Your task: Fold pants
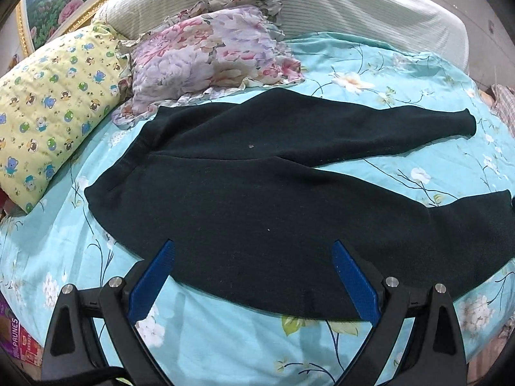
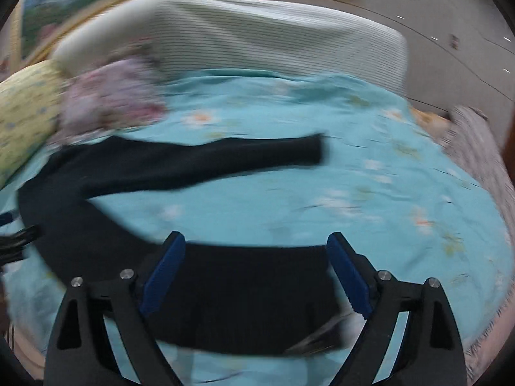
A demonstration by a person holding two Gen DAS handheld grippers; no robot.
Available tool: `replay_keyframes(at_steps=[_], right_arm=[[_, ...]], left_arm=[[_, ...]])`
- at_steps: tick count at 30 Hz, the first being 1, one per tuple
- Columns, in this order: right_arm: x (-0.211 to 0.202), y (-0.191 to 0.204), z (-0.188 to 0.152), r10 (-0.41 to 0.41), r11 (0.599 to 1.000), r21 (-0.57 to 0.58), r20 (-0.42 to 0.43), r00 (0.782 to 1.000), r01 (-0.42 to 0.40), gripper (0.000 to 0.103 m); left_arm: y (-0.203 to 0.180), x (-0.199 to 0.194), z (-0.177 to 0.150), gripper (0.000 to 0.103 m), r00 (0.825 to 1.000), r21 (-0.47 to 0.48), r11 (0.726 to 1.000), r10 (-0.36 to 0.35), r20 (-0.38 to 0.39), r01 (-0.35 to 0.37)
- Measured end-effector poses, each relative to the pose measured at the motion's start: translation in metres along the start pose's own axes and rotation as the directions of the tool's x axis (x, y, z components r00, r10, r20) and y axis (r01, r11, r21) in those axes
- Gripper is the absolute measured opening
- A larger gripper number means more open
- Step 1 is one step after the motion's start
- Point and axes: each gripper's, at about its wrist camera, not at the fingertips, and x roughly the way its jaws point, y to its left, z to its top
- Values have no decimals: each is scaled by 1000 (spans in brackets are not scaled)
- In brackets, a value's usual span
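Black pants (image 1: 257,193) lie spread flat on a turquoise floral bedsheet (image 1: 402,167), waistband at the left, both legs running right in a V. My left gripper (image 1: 252,247) is open and empty, hovering over the thigh of the near leg by its front edge. In the blurred right wrist view the pants (image 2: 193,160) show again, far leg stretched right. My right gripper (image 2: 256,241) is open and empty, its blue pads either side of the near leg's cuff end (image 2: 251,289).
A yellow bear-print pillow (image 1: 54,112) and a floral ruffled pillow (image 1: 209,51) lie at the head of the bed, against a white striped headboard (image 1: 322,6). A checked cloth (image 2: 476,148) lies at the bed's right edge. A box (image 1: 19,341) sits low left.
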Motion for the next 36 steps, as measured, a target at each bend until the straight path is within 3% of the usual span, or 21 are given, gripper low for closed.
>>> replay_keyframes(at_steps=[3,8,36], right_arm=[[4,28,-8,48,999,-13,-18,999,-48,90],[17,45,-13,37,999,-21,-53,998,-38,90],[27,58,-16,51,998,-23,-86,995,-53,90]], left_arm=[[4,-2,-3,98,1000,-9,1000,5,1,-5],[9,-3,-5,98,1000,-30,999,16,-3,-16],[5,14,-2,98,999,-57,998,9,-35,-11]])
